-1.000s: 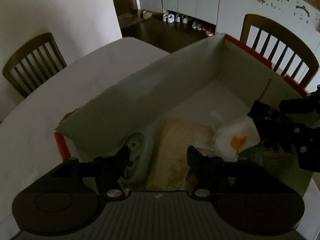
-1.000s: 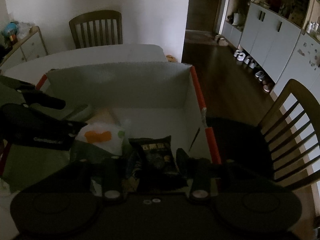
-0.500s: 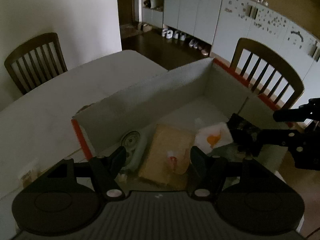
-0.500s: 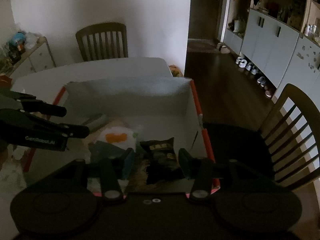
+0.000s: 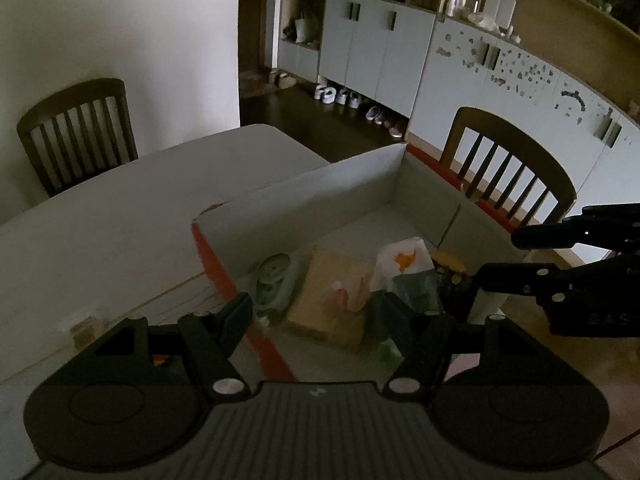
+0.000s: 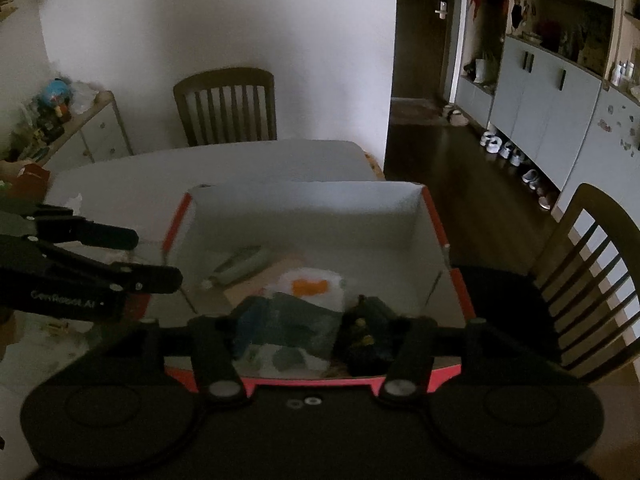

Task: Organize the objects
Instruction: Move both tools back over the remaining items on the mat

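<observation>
A red-edged cardboard box (image 5: 208, 256) (image 6: 434, 216) with white inner walls stands on the table. In it lie a tan package (image 5: 332, 284), a white packet with an orange mark (image 5: 404, 258) (image 6: 312, 284), a blue-green packet (image 6: 284, 320), a pale tube (image 5: 274, 276) (image 6: 240, 264) and a dark snack bag (image 6: 368, 332). My left gripper (image 5: 318, 312) hangs open above the box's near left corner, holding nothing. My right gripper (image 6: 314, 326) hovers over the near edge, its jaws opening. The snack bag lies below, by its right finger, untouched.
Wooden chairs stand at the table's far side (image 5: 76, 128) (image 6: 228, 104) and beside the box (image 5: 508, 168) (image 6: 592, 264). A cluttered side cabinet (image 6: 68, 120) is at the left. A small scrap (image 5: 82, 326) lies on the white table (image 5: 140, 208).
Both grippers have risen and drawn back from inside the box. The right jaws have widened, and the dark snack bag that sat between them now lies in the box.
</observation>
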A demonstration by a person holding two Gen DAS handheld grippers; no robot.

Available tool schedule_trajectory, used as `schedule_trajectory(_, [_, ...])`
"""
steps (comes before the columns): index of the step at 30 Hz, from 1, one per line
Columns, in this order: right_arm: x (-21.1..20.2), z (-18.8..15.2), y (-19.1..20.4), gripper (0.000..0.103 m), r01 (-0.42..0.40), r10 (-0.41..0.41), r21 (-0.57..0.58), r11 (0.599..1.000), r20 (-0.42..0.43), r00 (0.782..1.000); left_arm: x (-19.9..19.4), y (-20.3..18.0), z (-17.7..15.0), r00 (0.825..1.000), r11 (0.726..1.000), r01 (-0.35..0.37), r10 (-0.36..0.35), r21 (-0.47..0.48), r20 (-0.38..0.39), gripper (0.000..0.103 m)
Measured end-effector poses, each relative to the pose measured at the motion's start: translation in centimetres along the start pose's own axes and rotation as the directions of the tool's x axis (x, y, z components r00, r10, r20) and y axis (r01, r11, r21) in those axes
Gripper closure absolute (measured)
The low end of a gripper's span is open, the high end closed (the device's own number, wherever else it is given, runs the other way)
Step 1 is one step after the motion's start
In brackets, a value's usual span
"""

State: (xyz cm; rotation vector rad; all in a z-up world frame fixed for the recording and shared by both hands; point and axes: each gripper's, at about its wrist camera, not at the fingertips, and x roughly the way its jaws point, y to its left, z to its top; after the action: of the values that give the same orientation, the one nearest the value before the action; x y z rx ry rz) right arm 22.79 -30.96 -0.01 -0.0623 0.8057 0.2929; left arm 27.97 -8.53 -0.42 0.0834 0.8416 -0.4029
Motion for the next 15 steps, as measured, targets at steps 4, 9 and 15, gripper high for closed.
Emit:
schedule_trajectory(4, [-0.6,0.0,1.8,0.040,-0.005,0.005,0.006,1.000,0.010,1.000,-1.7,1.3,-0.8,1.000,1.000,0.012,-0.012,-0.010,0.012,0.033])
schedule_trajectory(9, [-1.0,-0.2,4.5,0.038,-0.006,0.006,0.004,1.000,0.018,1.000,-3.7,2.9,-1.9,0.999,1.000,0.014,-0.014,-0.011,0.035,0.025])
schedule_trajectory(15, [-1.0,-0.7,7.9,0.028,-0.016,0.016,0.008,1.000,0.019,1.000,-5.6,5.3,-3.3,0.999,1.000,0.011,-0.009,-0.028,0.047,0.025])
